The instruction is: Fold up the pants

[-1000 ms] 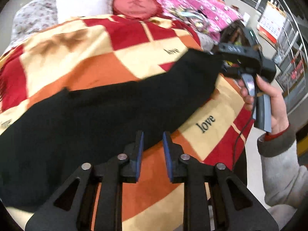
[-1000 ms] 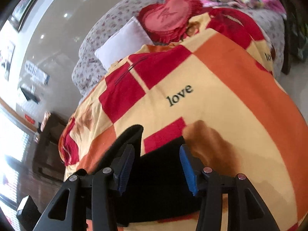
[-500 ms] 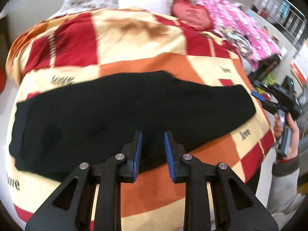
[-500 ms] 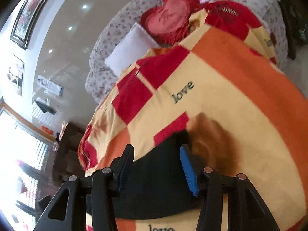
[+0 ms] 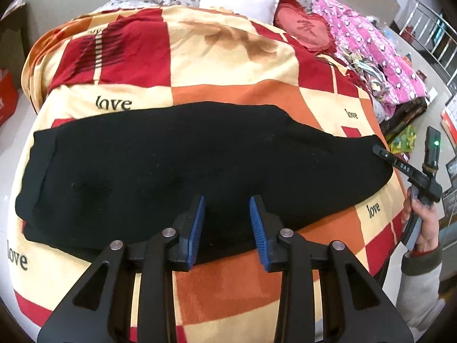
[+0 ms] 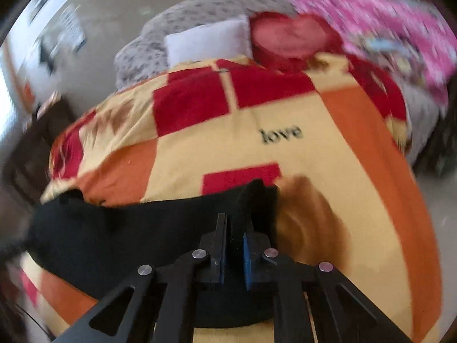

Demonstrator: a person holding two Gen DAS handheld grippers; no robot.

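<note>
We had the black pants (image 5: 182, 165) lying flat across the checked blanket (image 5: 228, 65) on the bed, stretched from the left edge of the left wrist view to the right side of it. They read as one long dark band there, so we judged the legs were already laid one over the other, though the black cloth hid any seam and we could not be sure. The crosswise folds that would shorten that band were still ahead of us.

Our right gripper (image 6: 234, 245) had its fingers closing on the end of the pants at the bottom centre of the right wrist view, with a raised tuck of black cloth pinched between the blue pads; that picture was blurred. In the left wrist view the same gripper (image 5: 381, 151) showed at the right edge, its tip at the pants' right end, our right hand (image 5: 422, 223) on its handle.

Our left gripper (image 5: 227, 223) hung over the near edge of the pants at the bottom centre of its view, its fingers opening, apart and gripping nothing; whether they touched the cloth under them we could not tell.

We judged the task was in its middle: one end was taken, and no crosswise fold lay yet.
</note>
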